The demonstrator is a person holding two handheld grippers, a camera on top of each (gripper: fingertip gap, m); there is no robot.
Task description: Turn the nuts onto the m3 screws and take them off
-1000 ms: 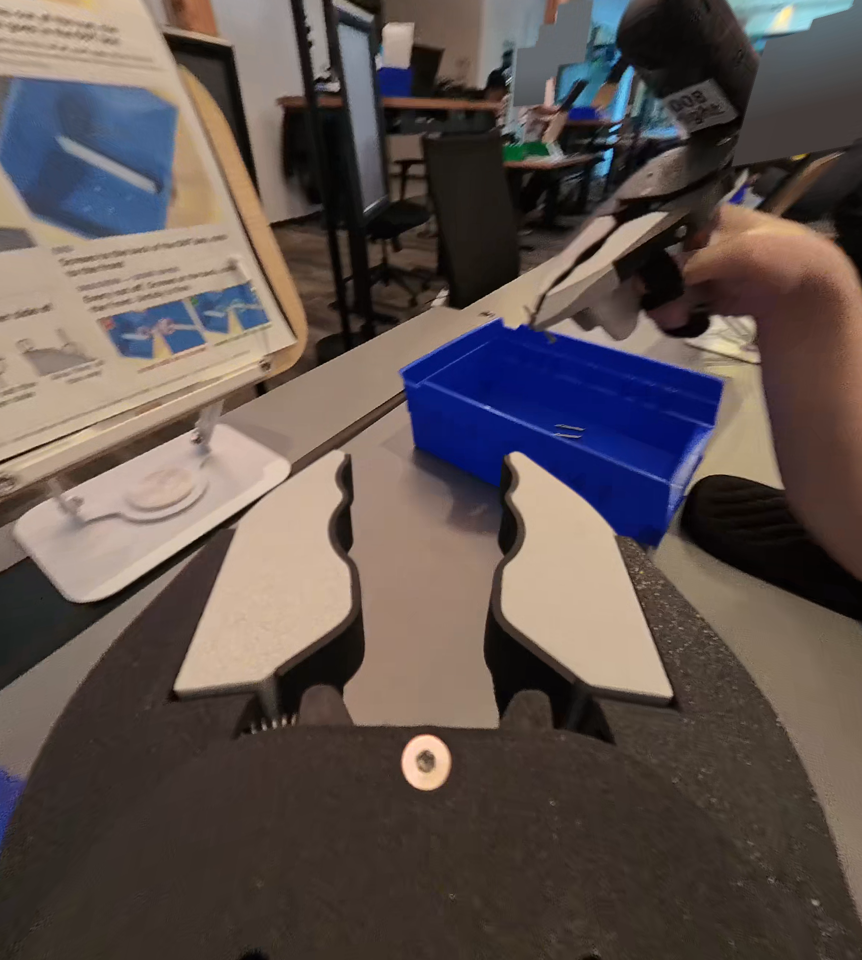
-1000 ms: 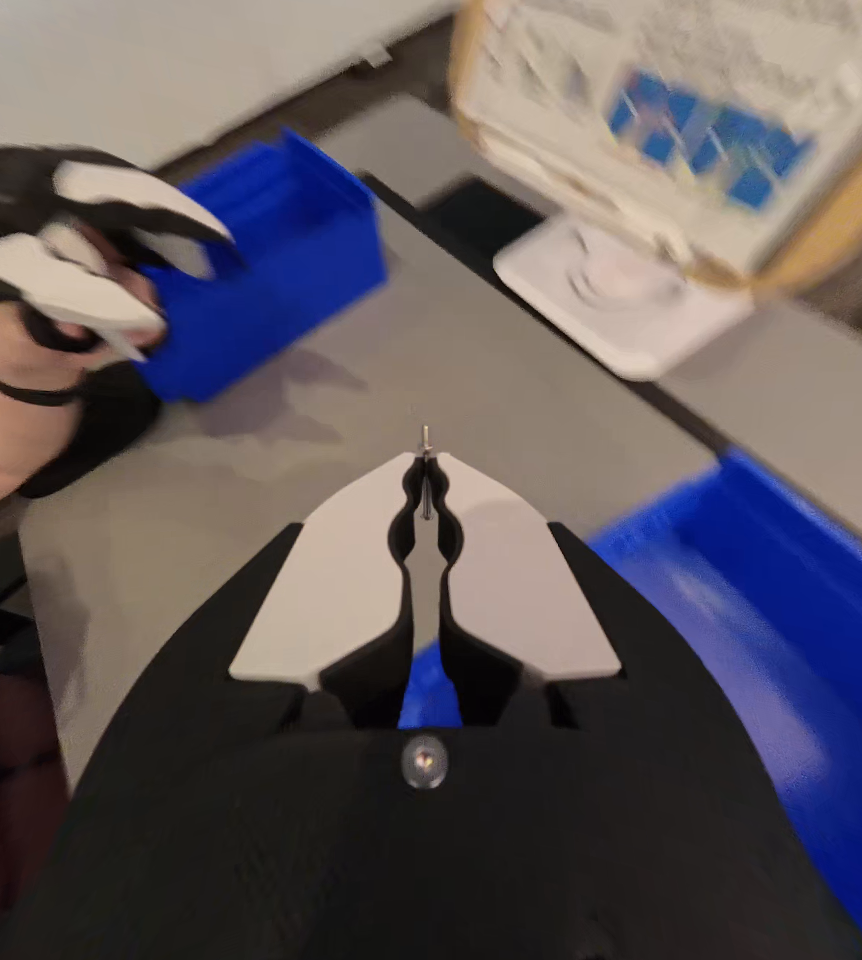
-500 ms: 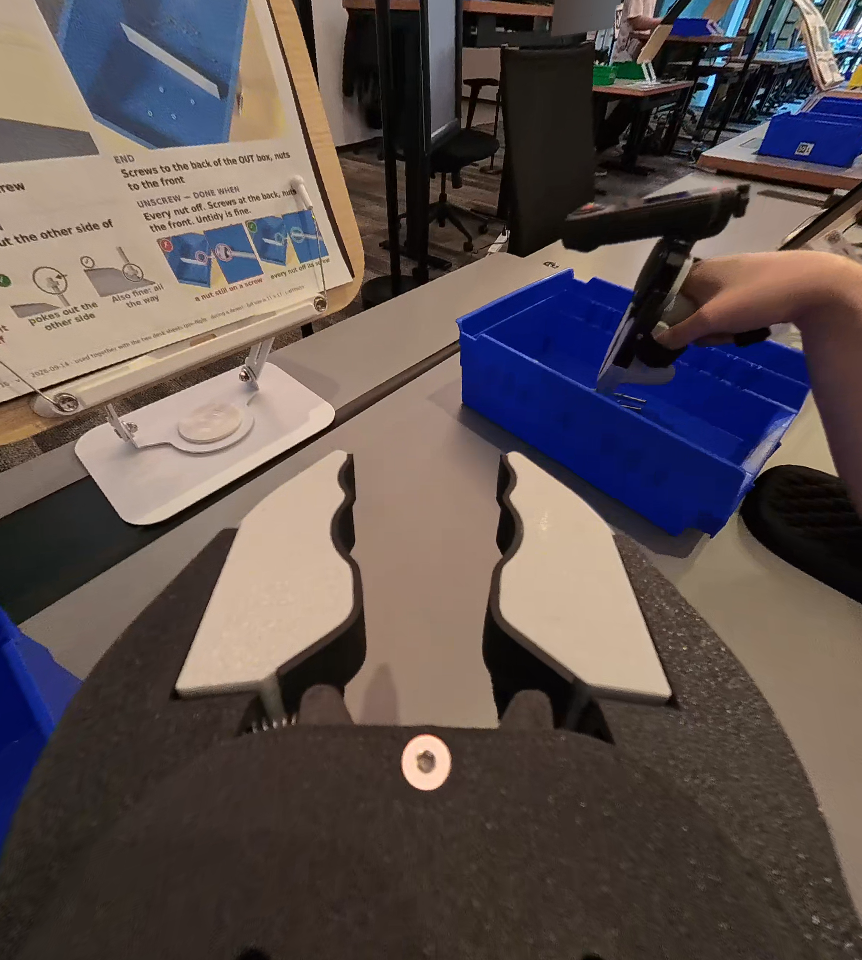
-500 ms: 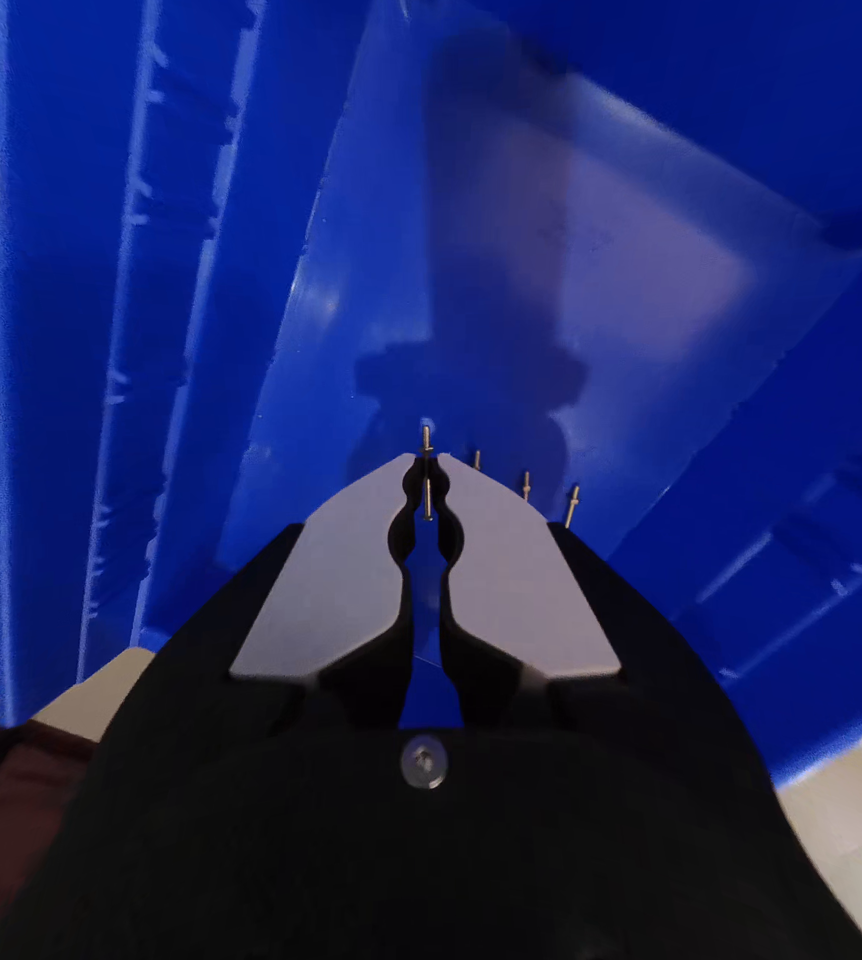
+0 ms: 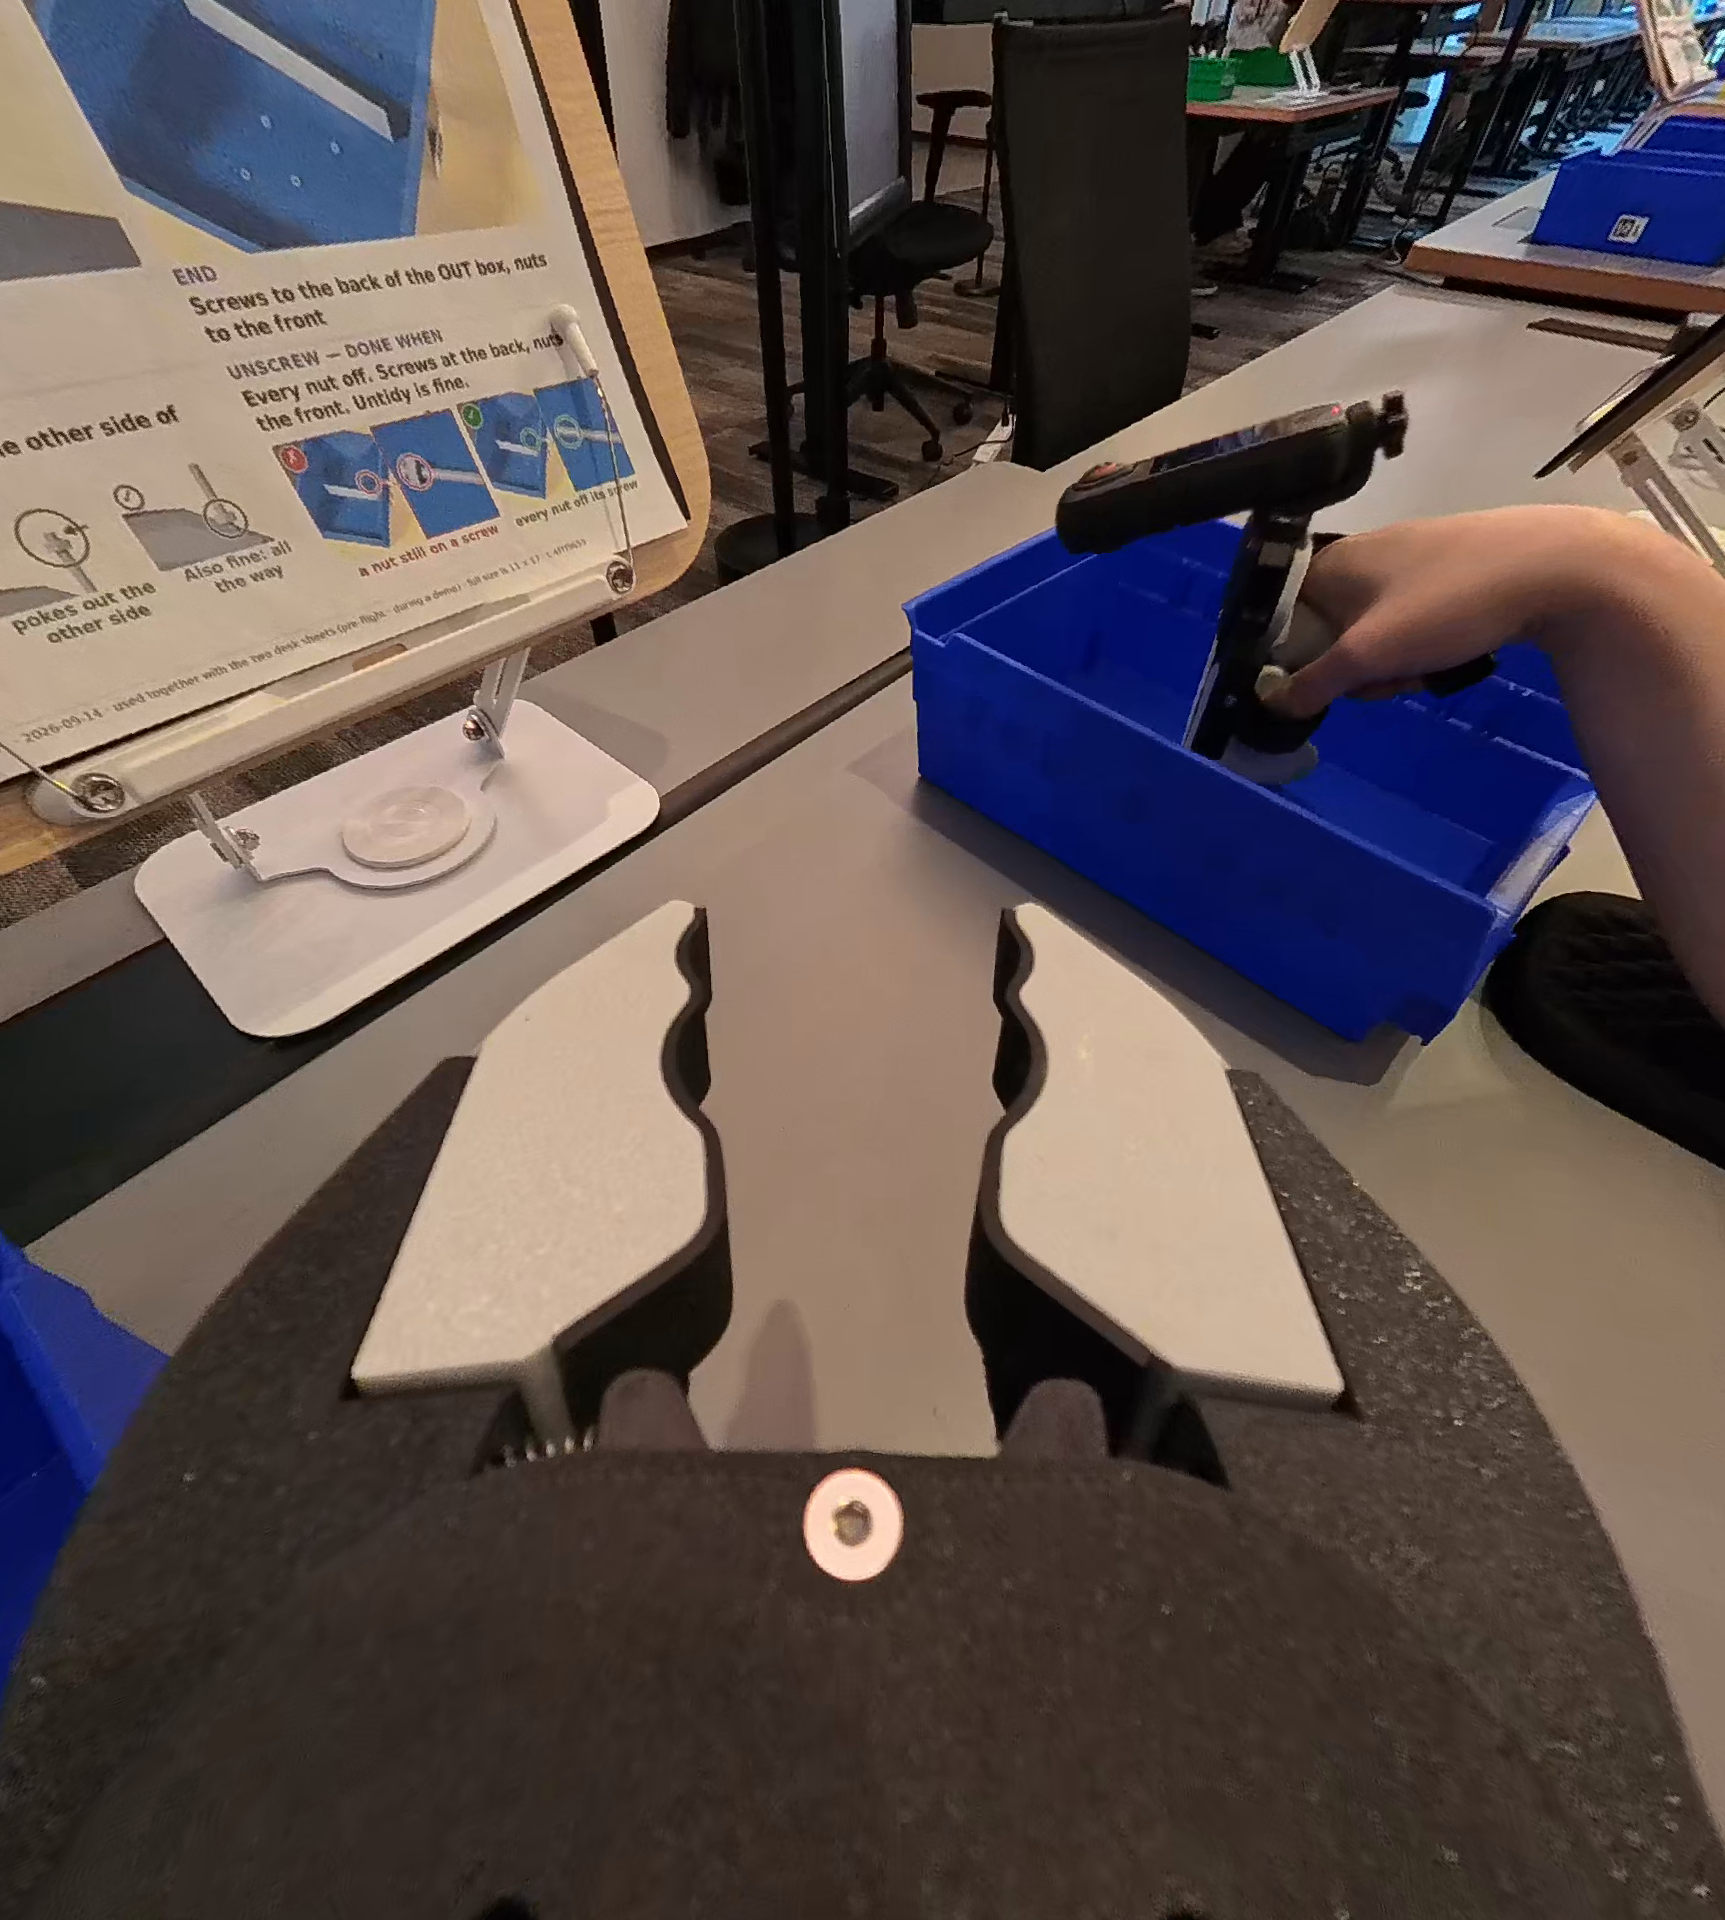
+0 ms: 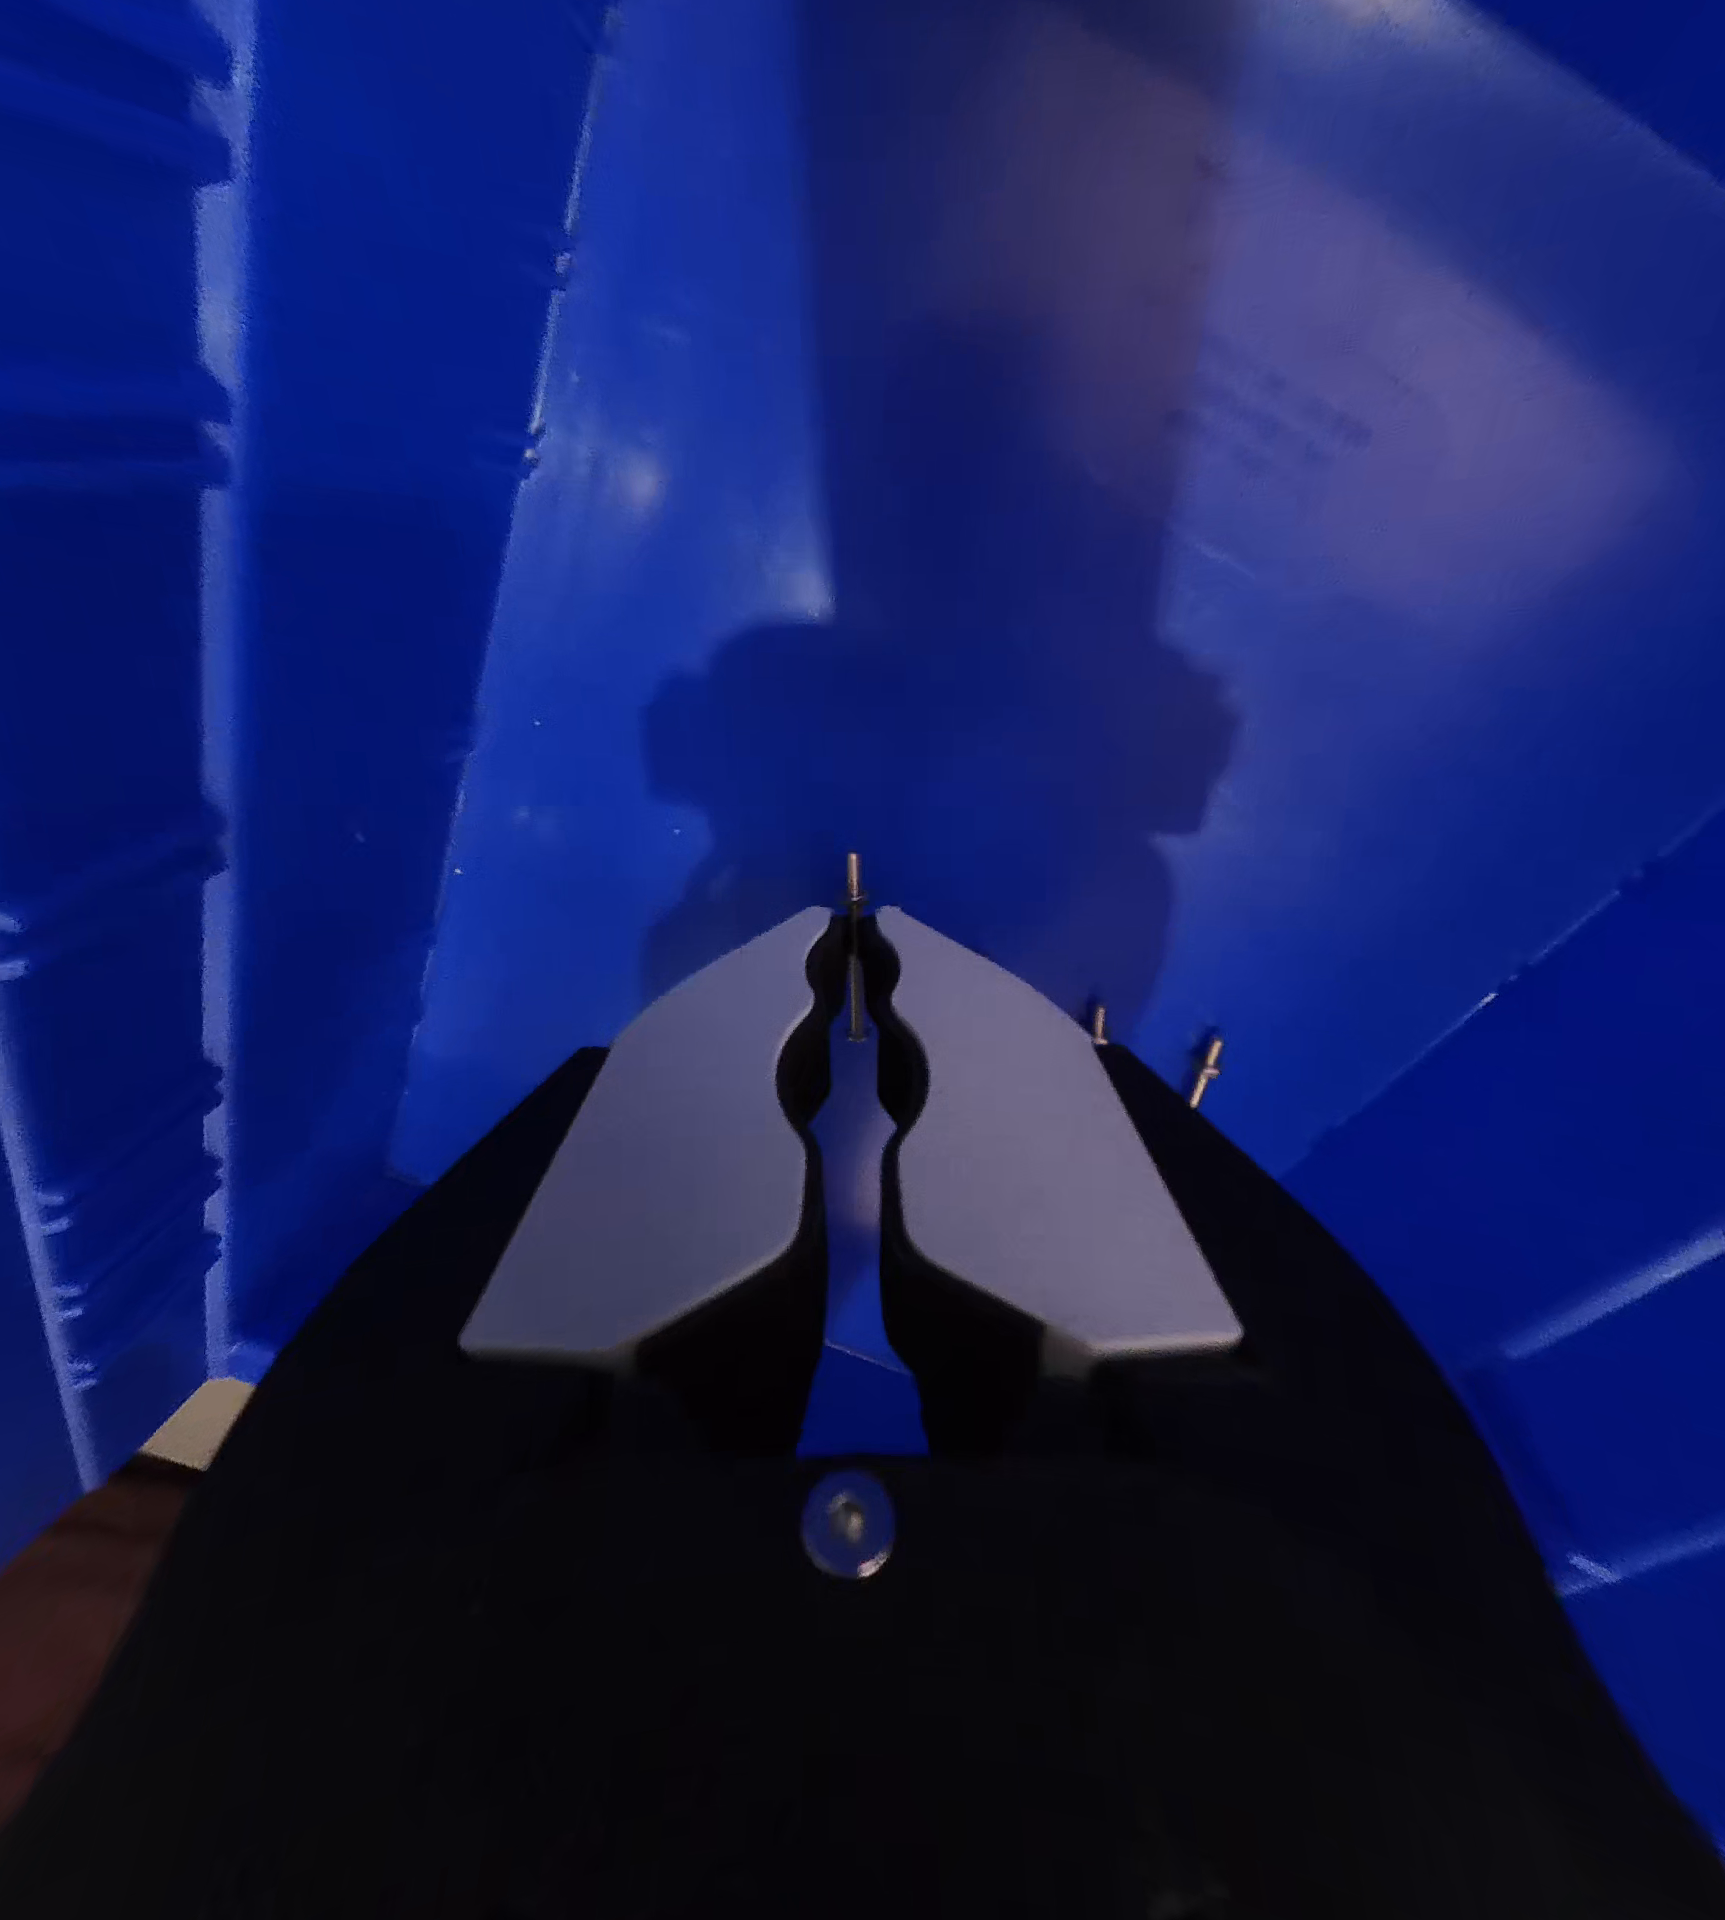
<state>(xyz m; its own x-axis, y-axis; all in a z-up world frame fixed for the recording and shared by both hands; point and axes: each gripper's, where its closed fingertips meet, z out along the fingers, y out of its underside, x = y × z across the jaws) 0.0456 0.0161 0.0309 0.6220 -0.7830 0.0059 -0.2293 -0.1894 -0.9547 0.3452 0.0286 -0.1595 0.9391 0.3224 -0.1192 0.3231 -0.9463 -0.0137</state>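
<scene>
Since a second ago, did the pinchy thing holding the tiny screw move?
Yes. The right gripper, shut on the screw, has gone from above the grey table down into the blue bin, close to its floor.

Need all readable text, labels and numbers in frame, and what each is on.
Instruction sheet on the wooden stand: printed headings, captions and a fine footer, legible; wording not copied here.
Far blue bin: small white label, too small to read.
Near blue bin: faint marks on its floor, too blurred to read.

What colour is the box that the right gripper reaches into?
Blue. The box shows best in the left wrist view.
</scene>
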